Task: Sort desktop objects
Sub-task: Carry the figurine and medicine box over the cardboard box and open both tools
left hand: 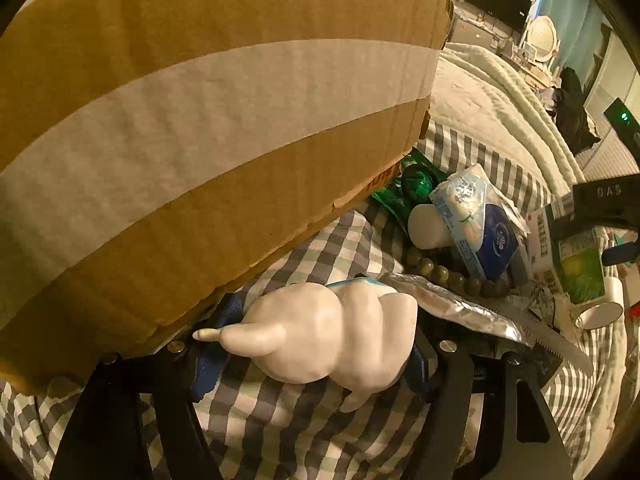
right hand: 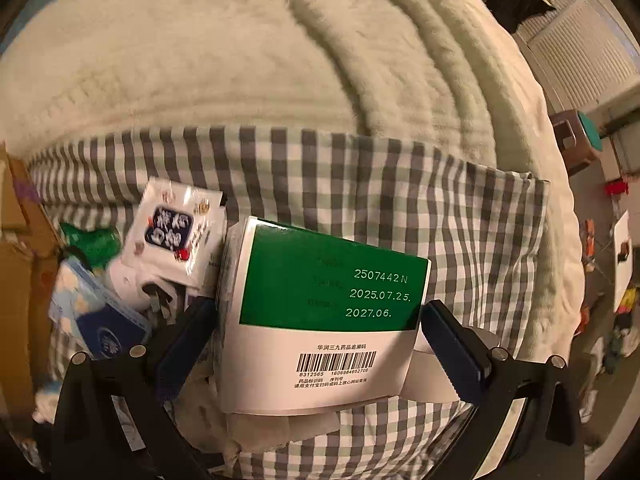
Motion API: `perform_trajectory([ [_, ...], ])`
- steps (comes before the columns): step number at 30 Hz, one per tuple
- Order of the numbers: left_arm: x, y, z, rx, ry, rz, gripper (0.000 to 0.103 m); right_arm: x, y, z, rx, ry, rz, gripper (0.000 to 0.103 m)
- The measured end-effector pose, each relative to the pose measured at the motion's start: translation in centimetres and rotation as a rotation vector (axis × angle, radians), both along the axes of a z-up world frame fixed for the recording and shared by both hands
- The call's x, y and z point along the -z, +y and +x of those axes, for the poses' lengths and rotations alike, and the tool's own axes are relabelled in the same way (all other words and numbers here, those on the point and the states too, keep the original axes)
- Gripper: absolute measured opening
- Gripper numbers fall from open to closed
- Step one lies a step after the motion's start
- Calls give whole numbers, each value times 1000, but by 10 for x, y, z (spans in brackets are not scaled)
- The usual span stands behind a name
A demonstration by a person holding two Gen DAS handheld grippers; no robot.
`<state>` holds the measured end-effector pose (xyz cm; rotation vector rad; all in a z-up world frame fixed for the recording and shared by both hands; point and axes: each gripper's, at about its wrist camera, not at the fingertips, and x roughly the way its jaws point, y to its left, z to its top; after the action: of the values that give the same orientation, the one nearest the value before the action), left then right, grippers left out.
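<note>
Left wrist view showed the left claw (left hand: 316, 344) with a pale, lumpy figurine (left hand: 320, 332) between its blue pads, which looked to press on both its sides, over the checked cloth (left hand: 304, 432) beside a taped cardboard box (left hand: 192, 128). Beyond lay a tissue pack (left hand: 476, 220) and a bead string (left hand: 452, 276). Right wrist view had the right claw (right hand: 320, 328) straddling a green-and-white medicine box (right hand: 320, 320); its pads stood just clear, grip released.
</note>
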<state>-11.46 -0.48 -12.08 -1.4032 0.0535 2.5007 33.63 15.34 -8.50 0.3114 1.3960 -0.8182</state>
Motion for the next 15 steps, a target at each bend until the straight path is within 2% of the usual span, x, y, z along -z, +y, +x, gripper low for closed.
perform_trajectory([
  [6,-1,2,3,-6,15,-6,74,-5,-7,-11,53,-65,47,103],
  [8,-3,4,1,-13,19,13,74,-11,-9,-11,36,-102,60,103],
  [11,-7,8,-1,-17,24,28,74,-8,-12,-5,31,-67,50,103],
  [15,-12,12,0,-13,32,43,74,28,-14,-5,82,2,163,103],
])
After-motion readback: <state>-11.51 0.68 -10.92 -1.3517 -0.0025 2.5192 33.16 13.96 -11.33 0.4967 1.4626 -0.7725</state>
